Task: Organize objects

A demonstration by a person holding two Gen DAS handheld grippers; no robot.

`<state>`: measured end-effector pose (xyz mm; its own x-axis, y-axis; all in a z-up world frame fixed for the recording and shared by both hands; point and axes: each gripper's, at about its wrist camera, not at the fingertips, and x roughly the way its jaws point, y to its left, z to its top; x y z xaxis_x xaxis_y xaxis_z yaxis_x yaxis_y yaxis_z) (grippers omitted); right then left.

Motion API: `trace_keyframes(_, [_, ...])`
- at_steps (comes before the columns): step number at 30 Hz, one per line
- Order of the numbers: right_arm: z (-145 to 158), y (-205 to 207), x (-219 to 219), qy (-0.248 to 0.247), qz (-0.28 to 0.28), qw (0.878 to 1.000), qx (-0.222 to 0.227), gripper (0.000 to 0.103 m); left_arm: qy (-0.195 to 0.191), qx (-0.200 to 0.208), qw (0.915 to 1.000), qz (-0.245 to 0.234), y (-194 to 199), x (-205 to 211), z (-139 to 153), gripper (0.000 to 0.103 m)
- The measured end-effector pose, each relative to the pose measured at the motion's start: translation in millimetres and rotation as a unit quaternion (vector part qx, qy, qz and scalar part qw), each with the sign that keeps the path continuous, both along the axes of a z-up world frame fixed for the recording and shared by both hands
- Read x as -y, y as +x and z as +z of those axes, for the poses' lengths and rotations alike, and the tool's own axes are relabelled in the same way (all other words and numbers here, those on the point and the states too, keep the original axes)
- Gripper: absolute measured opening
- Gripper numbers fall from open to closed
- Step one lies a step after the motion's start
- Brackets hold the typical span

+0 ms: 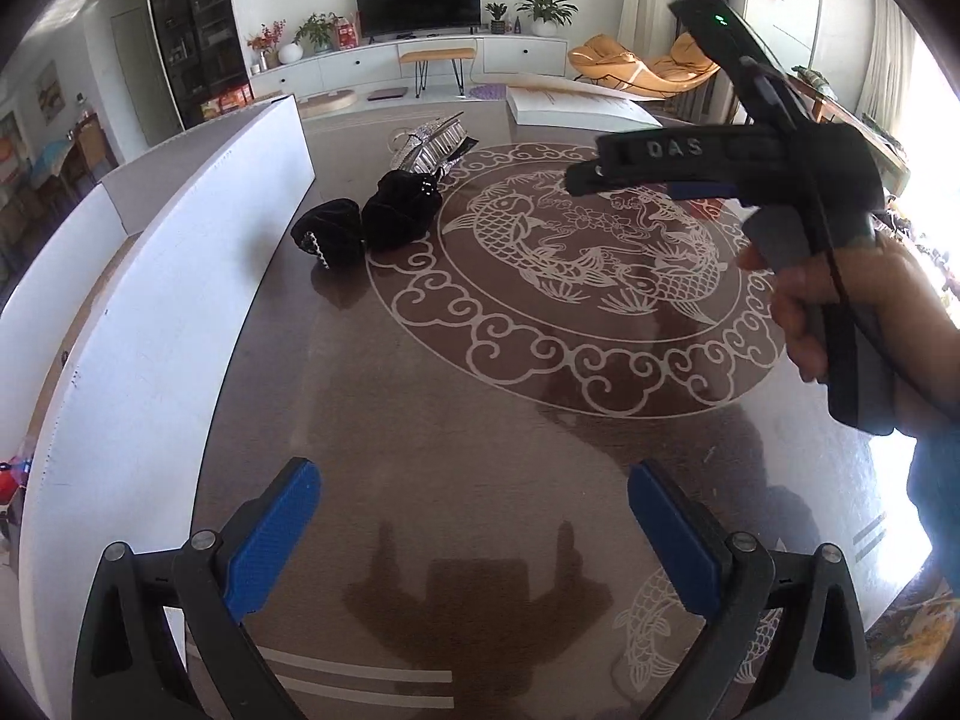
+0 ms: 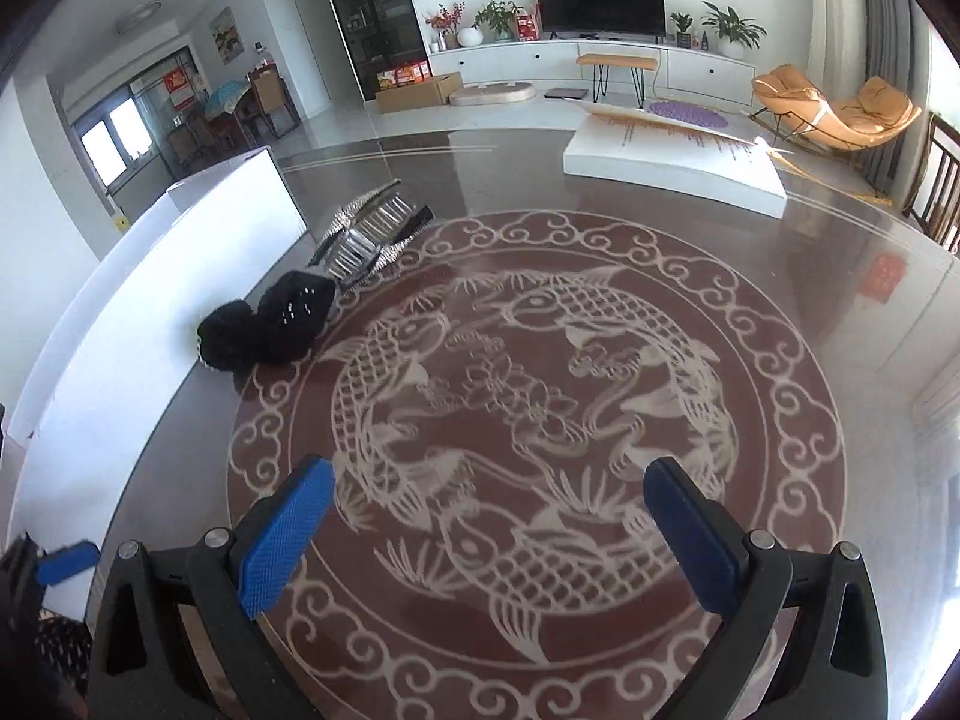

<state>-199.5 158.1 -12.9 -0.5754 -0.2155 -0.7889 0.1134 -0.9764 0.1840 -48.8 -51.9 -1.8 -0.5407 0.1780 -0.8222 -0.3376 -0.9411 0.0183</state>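
Two black velvet hair pieces (image 1: 330, 231) (image 1: 402, 210) lie side by side on the dark patterned table (image 1: 456, 396), close to a long white box (image 1: 180, 300). Just beyond them rests a silver rhinestone clip (image 1: 429, 144). My left gripper (image 1: 474, 528) hovers open over the near table with nothing between its blue pads. A hand holds my right gripper (image 1: 585, 174) above the carp medallion, pointing left toward these items. In the right wrist view the right gripper (image 2: 489, 528) is open and empty, with the black pieces (image 2: 225, 336) (image 2: 297, 315) and the clip (image 2: 372, 234) ahead to the left.
The white box (image 2: 150, 312) runs along the table's left side. A flat white lid or board (image 2: 672, 162) lies at the far right edge. The table (image 2: 840, 276) has a carp medallion at its centre. A living room with a TV unit and chairs lies beyond.
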Motion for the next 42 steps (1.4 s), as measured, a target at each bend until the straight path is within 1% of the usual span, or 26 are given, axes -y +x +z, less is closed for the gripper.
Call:
trace_keyframes(2, [4, -56, 25, 0.001, 0.015, 1.000, 0.025, 0.103, 0.001, -0.003, 1.0000, -0.002, 0, 0, 3, 0.103])
trace_keyframes(4, [4, -103, 50, 0.006, 0.008, 0.999, 0.040, 0.103, -0.001, -0.006, 1.0000, -0.004, 1, 1, 6, 0.103])
trace_keyframes(5, [3, -122, 59, -0.001, 0.003, 0.999, 0.047, 0.103, -0.004, -0.007, 1.0000, -0.005, 1, 2, 7, 0.103])
trace_keyframes(7, [-3, -156, 76, -0.015, -0.012, 0.998, 0.065, 0.103, -0.017, -0.009, 0.9998, -0.006, 1, 4, 6, 0.103])
trace_keyframes(10, [-18, -188, 93, -0.026, -0.026, 0.995, 0.087, 0.102, -0.036, -0.007, 0.9993, -0.002, -3, 8, 2, 0.103])
trace_keyframes(11, [-24, -192, 96, -0.027, -0.028, 0.995, 0.095, 0.099, -0.035, -0.002, 0.9994, 0.001, -5, 11, 0, 0.103])
trace_keyframes(12, [-28, -193, 99, -0.016, -0.028, 0.995, 0.097, 0.082, -0.032, 0.002, 0.9995, 0.004, -7, 13, -1, 0.103])
trace_keyframes(13, [-31, -191, 102, -0.010, -0.016, 0.995, 0.097, 0.079, -0.026, 0.006, 0.9996, 0.007, -8, 15, -2, 0.103])
trace_keyframes(15, [-30, -179, 107, 0.011, 0.014, 0.997, 0.081, 0.078, -0.012, 0.013, 0.9998, 0.008, -10, 17, -1, 0.103])
trace_keyframes(17, [-27, -159, 119, 0.059, 0.061, 0.995, 0.061, 0.075, 0.003, 0.016, 0.9999, 0.004, -9, 16, 0, 0.103])
trace_keyframes(19, [-25, -133, 129, 0.096, 0.115, 0.987, 0.048, 0.071, 0.009, 0.022, 0.9997, -0.001, -8, 12, -1, 0.103])
trace_keyframes(21, [-27, -102, 134, 0.119, 0.167, 0.977, 0.054, 0.068, 0.009, 0.034, 0.9994, -0.006, -7, 9, -6, 0.103])
trace_keyframes(22, [-31, -85, 136, 0.128, 0.191, 0.971, 0.063, 0.059, 0.007, 0.040, 0.9991, -0.009, -7, 7, -9, 0.103])
trace_keyframes(23, [-32, -66, 133, 0.130, 0.208, 0.967, 0.062, 0.058, 0.004, 0.047, 0.9988, -0.012, -6, 5, -13, 0.103])
trace_keyframes(24, [-33, -51, 128, 0.126, 0.215, 0.966, 0.065, 0.057, 0.000, 0.052, 0.9986, -0.014, -5, 3, -17, 0.103])
trace_keyframes(26, [-31, -22, 109, 0.118, 0.207, 0.969, 0.067, 0.055, -0.009, 0.060, 0.9980, -0.017, -4, 0, -23, 0.103])
trace_keyframes(27, [-30, -8, 97, 0.110, 0.196, 0.972, 0.066, 0.054, -0.013, 0.062, 0.9978, -0.019, -3, -2, -25, 0.103])
trace_keyframes(31, [-27, 49, 35, 0.071, 0.134, 0.986, 0.066, 0.054, -0.020, 0.065, 0.9974, -0.025, -1, -8, -30, 0.103])
trace_keyframes(34, [-26, 92, -5, 0.060, 0.094, 0.992, 0.055, 0.053, -0.007, 0.071, 0.9972, -0.022, -2, -10, -34, 0.103])
trace_keyframes(37, [-27, 126, -31, 0.060, 0.066, 0.995, 0.036, 0.054, 0.025, 0.082, 0.9962, -0.012, -7, -9, -40, 0.103])
trace_keyframes(38, [-27, 135, -35, 0.061, 0.056, 0.996, 0.030, 0.056, 0.029, 0.077, 0.9966, -0.006, -7, -10, -41, 0.103])
trace_keyframes(39, [-28, 144, -39, 0.064, 0.047, 0.997, 0.026, 0.065, 0.030, 0.073, 0.9969, -0.002, -8, -10, -41, 0.103])
trace_keyframes(40, [-29, 151, -42, 0.065, 0.039, 0.997, 0.022, 0.076, 0.030, 0.070, 0.9971, 0.000, -9, -12, -42, 0.103])
trace_keyframes(42, [-34, 165, -41, 0.065, 0.027, 0.998, 0.008, 0.085, 0.026, 0.064, 0.9976, 0.007, -11, -13, -44, 0.103])
